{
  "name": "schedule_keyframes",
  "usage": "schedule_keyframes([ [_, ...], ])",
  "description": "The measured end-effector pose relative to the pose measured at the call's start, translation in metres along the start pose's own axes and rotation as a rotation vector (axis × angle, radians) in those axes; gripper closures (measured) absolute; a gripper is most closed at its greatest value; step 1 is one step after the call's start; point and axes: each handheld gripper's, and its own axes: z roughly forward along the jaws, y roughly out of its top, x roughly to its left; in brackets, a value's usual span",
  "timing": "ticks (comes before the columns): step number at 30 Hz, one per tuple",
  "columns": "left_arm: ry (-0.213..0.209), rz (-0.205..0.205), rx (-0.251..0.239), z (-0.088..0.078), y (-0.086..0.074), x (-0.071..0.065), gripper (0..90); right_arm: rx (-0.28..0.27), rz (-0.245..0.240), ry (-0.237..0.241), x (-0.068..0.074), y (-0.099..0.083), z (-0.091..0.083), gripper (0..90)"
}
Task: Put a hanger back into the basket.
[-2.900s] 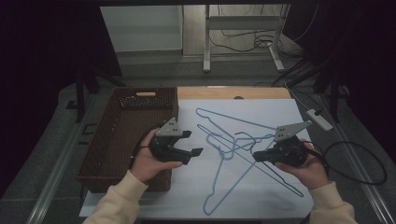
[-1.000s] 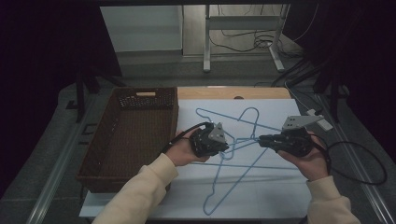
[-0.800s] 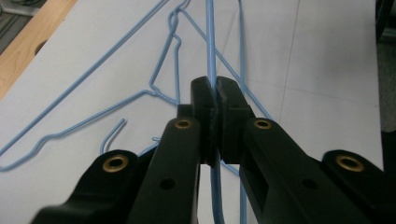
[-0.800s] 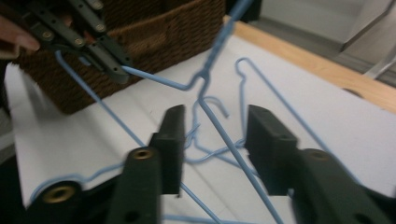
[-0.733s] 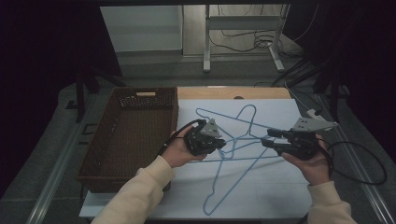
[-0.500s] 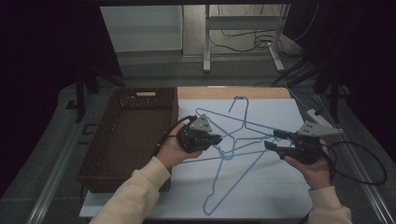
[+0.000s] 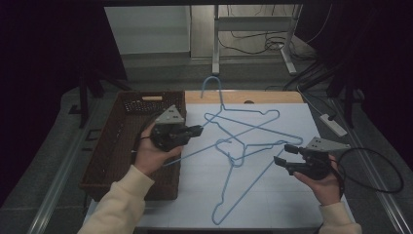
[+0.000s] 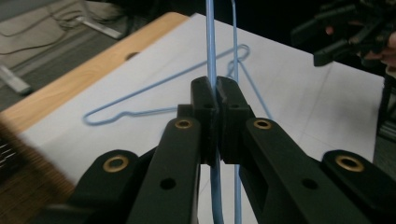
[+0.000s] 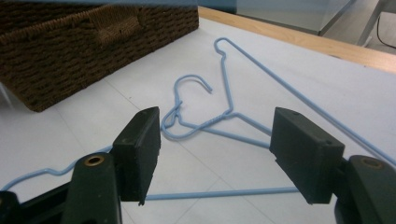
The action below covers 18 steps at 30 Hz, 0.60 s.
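Hangers of blue wire on a white sheet beside the wicker basket (image 7: 122, 146). Nearest, right gripper (image 7: 285, 160), far from the basket, jaws just opened wide, nothing between them, above the lying hanger (image 7: 238, 180). Farther, left gripper (image 7: 197, 130) at the basket's rim, clamped on the lifted hanger (image 7: 243, 117), hook (image 7: 210, 84) raised beyond.

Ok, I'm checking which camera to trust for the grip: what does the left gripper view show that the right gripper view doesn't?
Left gripper view: the left gripper shut on a blue hanger wire, with the right gripper farther off. Right gripper view: the right gripper's own jaws, which have just been opening, with nothing pinched between them, and the wicker basket with its handle slot. Both: blue hangers lying on the white sheet, and the wooden table edge.
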Motion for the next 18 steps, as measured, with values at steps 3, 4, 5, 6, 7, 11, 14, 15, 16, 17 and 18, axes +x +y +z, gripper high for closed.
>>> schedule_keyframes([
  [3, 0.035, -0.024, -0.016, -0.020, -0.008, 0.008, 87.4, 0.003, 0.006, -0.001, -0.001, -0.004, 0.002, 33.6],
  [4, 0.048, -0.031, -0.019, -0.026, -0.012, 0.011, 87.4, 0.005, 0.008, 0.000, -0.001, -0.005, 0.003, 33.5],
  [5, 0.064, -0.040, -0.023, -0.034, -0.016, 0.015, 87.4, 0.010, 0.008, 0.000, -0.001, -0.006, 0.004, 33.5],
  [6, 0.080, -0.052, -0.027, -0.042, -0.021, 0.019, 87.4, 0.013, 0.011, 0.002, -0.001, -0.008, 0.005, 33.5],
  [7, 0.091, -0.061, -0.031, -0.047, -0.024, 0.022, 87.3, 0.022, 0.013, 0.003, 0.000, -0.010, 0.007, 33.5],
  [11, 0.143, -0.100, -0.050, -0.066, -0.037, 0.034, 87.3, 0.039, 0.010, 0.003, 0.001, -0.013, 0.012, 33.5],
  [14, 0.203, -0.123, -0.042, -0.080, -0.049, 0.047, 87.4, 0.043, 0.009, 0.006, 0.002, -0.013, 0.013, 33.5],
  [15, 0.203, -0.123, -0.042, -0.080, -0.049, 0.047, 87.4, 0.043, 0.009, 0.006, 0.002, -0.013, 0.013, 33.5],
  [16, 0.235, -0.124, -0.030, -0.084, -0.055, 0.053, 87.4, 0.045, 0.010, 0.005, 0.002, -0.013, 0.013, 33.5],
  [17, 0.244, -0.131, -0.028, -0.086, -0.058, 0.056, 87.4, 0.047, 0.012, 0.005, 0.002, -0.014, 0.013, 33.5],
  [18, 0.256, -0.145, -0.027, -0.088, -0.063, 0.062, 87.4, 0.049, 0.016, 0.007, 0.002, -0.015, 0.013, 33.4],
])
